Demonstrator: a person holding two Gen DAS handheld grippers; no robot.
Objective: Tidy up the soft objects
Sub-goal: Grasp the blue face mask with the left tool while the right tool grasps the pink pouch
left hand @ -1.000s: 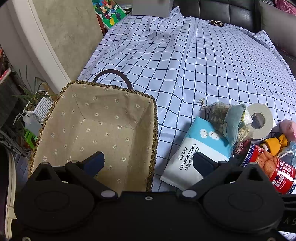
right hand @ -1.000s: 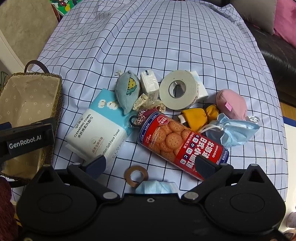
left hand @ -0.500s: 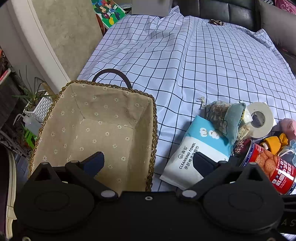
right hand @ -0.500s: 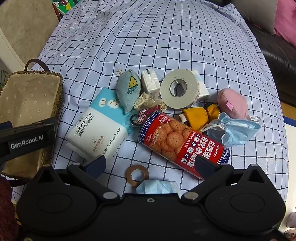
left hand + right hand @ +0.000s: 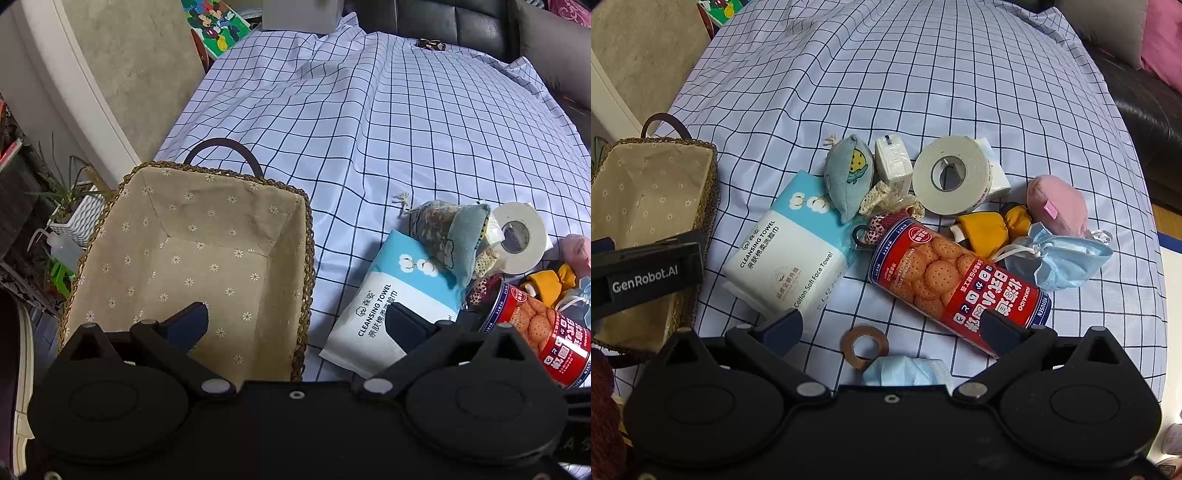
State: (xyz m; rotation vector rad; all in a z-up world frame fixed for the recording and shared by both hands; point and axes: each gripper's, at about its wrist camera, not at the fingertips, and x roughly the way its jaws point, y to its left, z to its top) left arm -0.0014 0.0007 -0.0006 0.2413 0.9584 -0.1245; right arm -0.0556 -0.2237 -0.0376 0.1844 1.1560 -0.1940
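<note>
A woven basket [image 5: 308, 258] with a daisy-print lining stands empty at the left of the checked cloth [image 5: 388, 122]. My left gripper [image 5: 295, 323] hovers open over its right rim. Right of it lies a pile: a cleansing towel pack [image 5: 790, 258], a blue-grey pouch [image 5: 847, 177], a small tissue pack [image 5: 892, 162], a pink soft pad [image 5: 1058, 205], a yellow cloth piece [image 5: 988, 230], two blue face masks [image 5: 1067, 260] [image 5: 905, 371]. My right gripper [image 5: 894, 326] hangs open above the near mask, holding nothing.
A red biscuit can [image 5: 956, 280] lies on its side in the pile, with a white tape roll [image 5: 951, 179] behind it and a brown ring [image 5: 864, 347] in front. A dark sofa [image 5: 1145, 107] borders the right; potted plants [image 5: 70, 206] stand left of the basket.
Both grippers have crept slightly forward and stay open. No object has moved.
</note>
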